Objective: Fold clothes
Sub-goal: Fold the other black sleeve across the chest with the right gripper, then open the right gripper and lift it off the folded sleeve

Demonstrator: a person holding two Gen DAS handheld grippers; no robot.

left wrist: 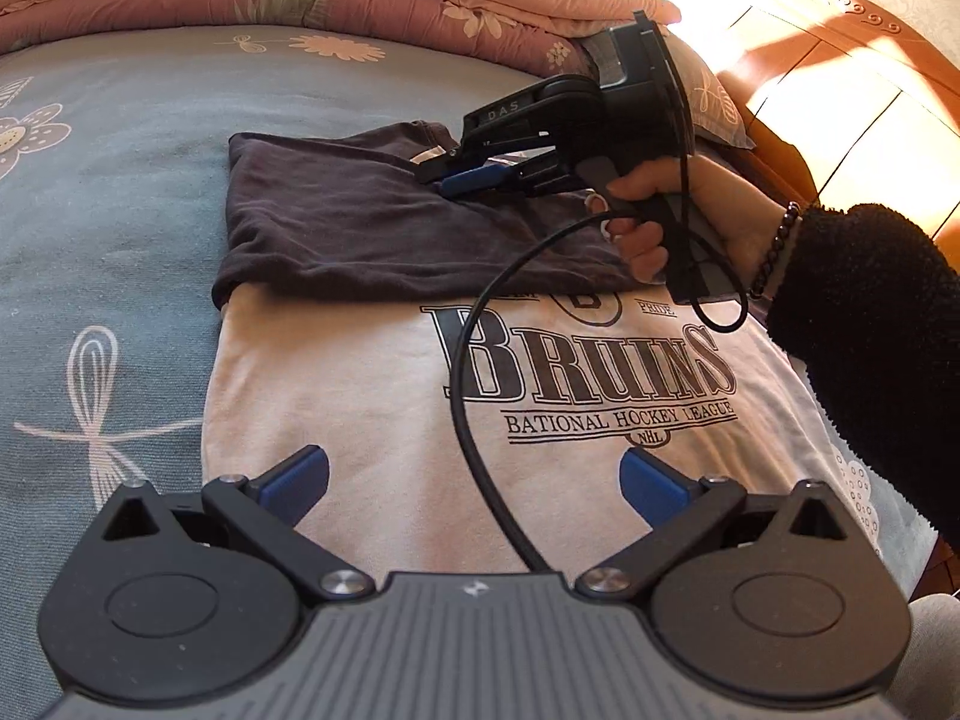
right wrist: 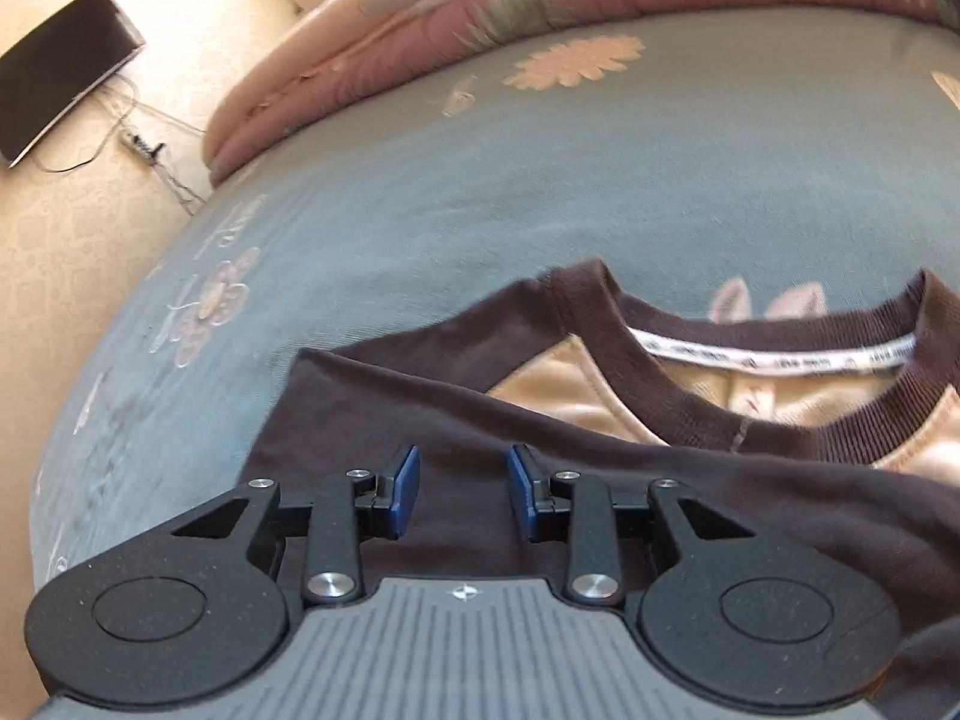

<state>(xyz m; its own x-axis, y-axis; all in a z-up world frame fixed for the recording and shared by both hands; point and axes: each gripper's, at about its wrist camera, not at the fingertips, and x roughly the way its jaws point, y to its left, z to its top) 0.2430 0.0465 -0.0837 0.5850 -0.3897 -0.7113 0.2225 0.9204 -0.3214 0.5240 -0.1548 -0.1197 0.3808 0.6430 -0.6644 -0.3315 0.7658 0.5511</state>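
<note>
Shirt (left wrist: 384, 396) right shoulder hidden behind hand (left wrist: 678, 210) and sleeve (left wrist: 870, 324); collar label (right wrist: 774, 354) print too small to read; bedspread (right wrist: 420, 192) blurred

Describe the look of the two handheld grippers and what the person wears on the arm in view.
Both grippers, left gripper and right gripper, are black with blue finger pads, silver screws and a ribbed grey top plate. The right one has a pistol-style handle, "DAS" lettering and a looping black cable. The arm wears a fuzzy black sleeve and dark beaded bracelet.
</note>
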